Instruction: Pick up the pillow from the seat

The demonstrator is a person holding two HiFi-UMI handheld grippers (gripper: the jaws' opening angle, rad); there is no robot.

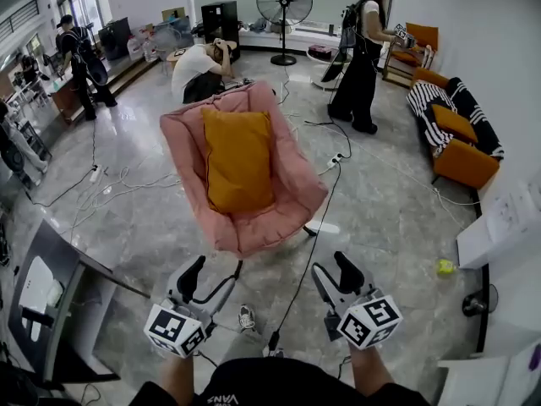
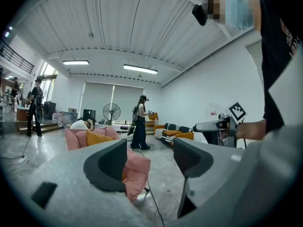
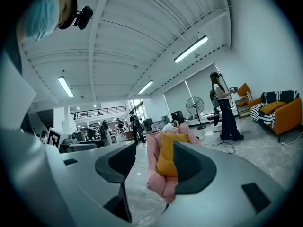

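Head view: pillow (image 1: 239,159) on seat (image 1: 258,227)

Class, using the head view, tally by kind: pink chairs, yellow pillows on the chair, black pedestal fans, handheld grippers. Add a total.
Pink padded saucer chair: 1
Mustard-yellow square fabric pillow: 1
Black pedestal fan: 1
Handheld two-jaw grippers, left gripper and right gripper: 2
Total: 5
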